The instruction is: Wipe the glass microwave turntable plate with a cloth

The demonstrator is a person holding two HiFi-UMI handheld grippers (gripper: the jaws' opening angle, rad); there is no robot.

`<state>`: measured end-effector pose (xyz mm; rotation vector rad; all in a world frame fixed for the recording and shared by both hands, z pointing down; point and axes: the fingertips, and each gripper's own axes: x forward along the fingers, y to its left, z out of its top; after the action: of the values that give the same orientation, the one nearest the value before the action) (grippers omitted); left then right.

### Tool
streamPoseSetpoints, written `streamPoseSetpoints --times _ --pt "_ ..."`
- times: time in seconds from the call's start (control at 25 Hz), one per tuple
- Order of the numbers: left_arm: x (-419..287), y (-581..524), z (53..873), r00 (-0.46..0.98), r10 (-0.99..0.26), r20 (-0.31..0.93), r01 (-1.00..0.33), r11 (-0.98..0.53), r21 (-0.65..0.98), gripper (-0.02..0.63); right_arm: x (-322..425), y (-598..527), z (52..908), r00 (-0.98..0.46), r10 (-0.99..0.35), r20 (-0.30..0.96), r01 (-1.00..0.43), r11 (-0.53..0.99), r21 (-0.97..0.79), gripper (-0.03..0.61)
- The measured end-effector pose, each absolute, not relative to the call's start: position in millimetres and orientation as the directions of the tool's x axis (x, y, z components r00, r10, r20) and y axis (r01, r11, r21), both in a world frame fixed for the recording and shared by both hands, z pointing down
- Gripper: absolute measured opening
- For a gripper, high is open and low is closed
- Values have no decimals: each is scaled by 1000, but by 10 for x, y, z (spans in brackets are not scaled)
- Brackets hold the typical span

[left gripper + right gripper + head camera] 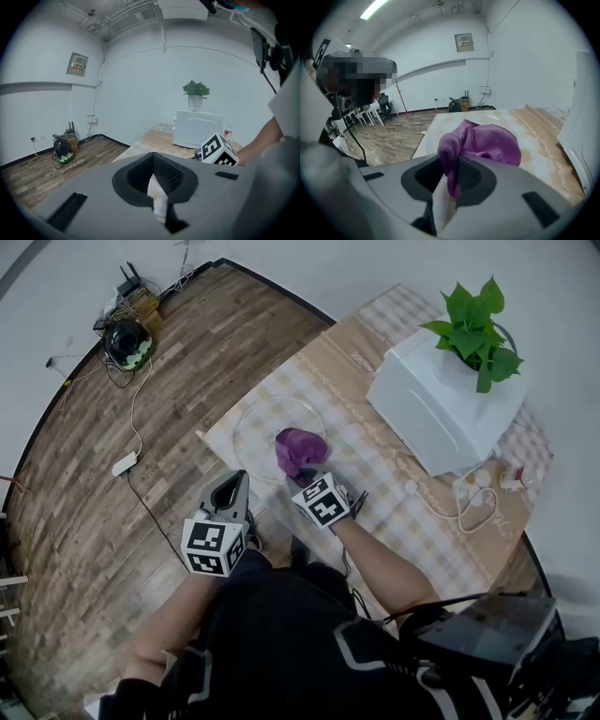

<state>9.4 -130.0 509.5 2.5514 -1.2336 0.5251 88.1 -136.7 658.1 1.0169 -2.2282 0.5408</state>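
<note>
The clear glass turntable plate [260, 427] lies near the left end of the table, on a checked tablecloth [394, 484]. A purple cloth [300, 448] rests bunched on the plate's near right part. My right gripper [304, 476] is shut on the near end of the cloth [483, 143], and a fold of it is pinched between the jaws [450, 180]. My left gripper [234, 484] hovers off the table's near left corner, over the floor, apart from the plate. In the left gripper view its jaws [159, 199] meet with nothing between them.
A white microwave [441, 404] with a potted plant [476, 320] on top stands at the table's right. A white cable [464, 507] and a small bottle [511, 479] lie in front of it. On the wooden floor at left are cables and a black device [127, 341].
</note>
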Motion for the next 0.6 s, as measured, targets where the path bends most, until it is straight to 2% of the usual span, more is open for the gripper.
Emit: streamPoseSetpoints --times 0.6 --pt "-420 -1036 4991 498 -757 423 -847 -528 52 6 293 -1167 6551 -594 -437 675 -701 693 -168 77"
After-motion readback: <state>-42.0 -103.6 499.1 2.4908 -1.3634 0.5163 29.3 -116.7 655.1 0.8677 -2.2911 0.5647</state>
